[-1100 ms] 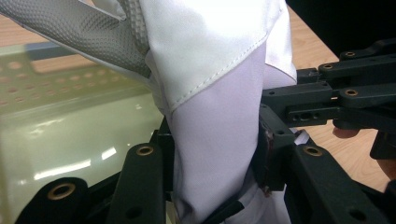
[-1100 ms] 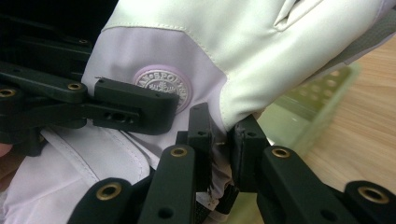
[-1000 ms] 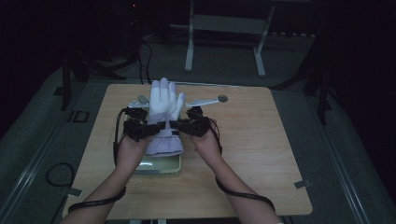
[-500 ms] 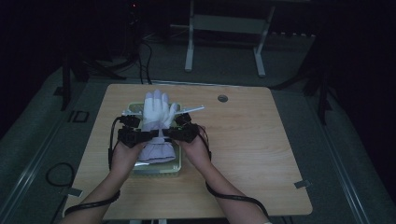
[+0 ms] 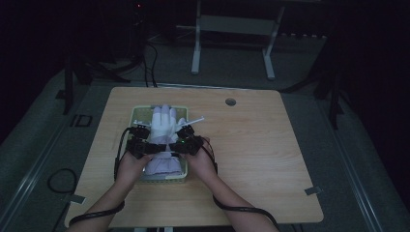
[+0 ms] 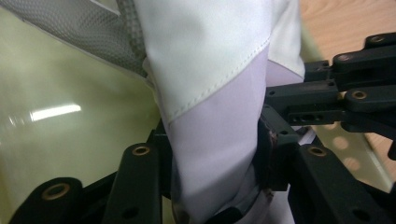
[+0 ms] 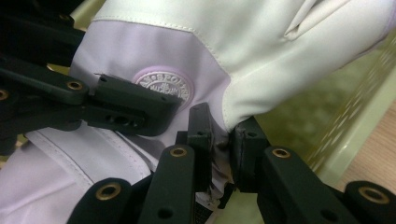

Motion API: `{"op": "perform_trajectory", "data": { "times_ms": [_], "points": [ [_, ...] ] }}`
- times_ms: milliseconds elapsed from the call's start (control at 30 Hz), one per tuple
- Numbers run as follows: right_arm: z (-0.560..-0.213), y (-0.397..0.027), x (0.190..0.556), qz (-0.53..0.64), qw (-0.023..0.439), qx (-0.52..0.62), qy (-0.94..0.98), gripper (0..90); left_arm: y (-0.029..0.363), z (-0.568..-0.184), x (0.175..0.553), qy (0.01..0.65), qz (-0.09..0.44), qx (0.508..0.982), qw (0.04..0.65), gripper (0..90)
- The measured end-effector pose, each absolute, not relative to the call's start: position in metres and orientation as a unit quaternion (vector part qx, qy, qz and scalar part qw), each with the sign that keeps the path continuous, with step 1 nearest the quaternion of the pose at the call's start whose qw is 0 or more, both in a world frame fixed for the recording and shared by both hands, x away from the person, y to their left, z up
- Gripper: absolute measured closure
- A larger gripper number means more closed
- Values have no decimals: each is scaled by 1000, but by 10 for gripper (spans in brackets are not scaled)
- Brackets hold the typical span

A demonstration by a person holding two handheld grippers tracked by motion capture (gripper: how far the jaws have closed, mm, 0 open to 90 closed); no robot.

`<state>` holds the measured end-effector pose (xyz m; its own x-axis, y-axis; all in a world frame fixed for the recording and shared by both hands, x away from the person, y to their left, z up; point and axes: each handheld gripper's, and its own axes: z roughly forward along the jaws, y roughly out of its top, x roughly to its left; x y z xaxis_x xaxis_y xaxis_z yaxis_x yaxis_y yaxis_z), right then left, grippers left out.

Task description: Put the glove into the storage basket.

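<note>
A white glove with a lavender cuff lies in a pale green perforated basket on the wooden table, fingers pointing away from me. My left gripper is shut on the cuff's left side, and the right gripper on its right edge. In the left gripper view, lavender fabric fills the gap between the jaws of the left gripper, which have just eased open a little while still pressing on it. The right gripper pinches a fold of the glove beside its round badge, above the basket wall.
A thin white strip sticks out over the basket's right rim. A round grommet hole sits near the table's far edge. Bare wood spreads to the right. White stand legs and cables lie on the floor beyond.
Both hands have come down and toward me with the glove. It stood raised above the table before and now rests down in the basket.
</note>
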<state>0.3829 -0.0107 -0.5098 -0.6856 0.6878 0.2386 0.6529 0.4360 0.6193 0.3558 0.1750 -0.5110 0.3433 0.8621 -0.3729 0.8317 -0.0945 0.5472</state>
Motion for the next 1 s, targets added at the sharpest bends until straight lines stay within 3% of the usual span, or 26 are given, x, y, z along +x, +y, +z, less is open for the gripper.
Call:
{"op": "perform_trajectory", "data": {
  "times_ms": [167,367,467,633,733,800,1000],
  "points": [
    [-509,-4,382,331,38,388,859,777,174,-514,360,580,19,746,326,503],
    [-513,-2,381,324,49,382,864,675,167,-523,371,585,20,763,273,359],
    [-509,-1,378,326,60,369,868,588,167,-526,376,591,8,764,259,330],
    [-504,-7,376,335,63,348,873,481,169,-524,375,594,19,754,279,311],
    [-496,-15,375,359,57,335,869,413,172,-519,371,591,27,746,306,247],
    [-490,-20,373,376,57,326,866,376,174,-516,368,586,32,742,324,153],
    [-476,-39,370,419,46,301,855,207,177,-509,358,574,83,747,325,54]
  ]
}}
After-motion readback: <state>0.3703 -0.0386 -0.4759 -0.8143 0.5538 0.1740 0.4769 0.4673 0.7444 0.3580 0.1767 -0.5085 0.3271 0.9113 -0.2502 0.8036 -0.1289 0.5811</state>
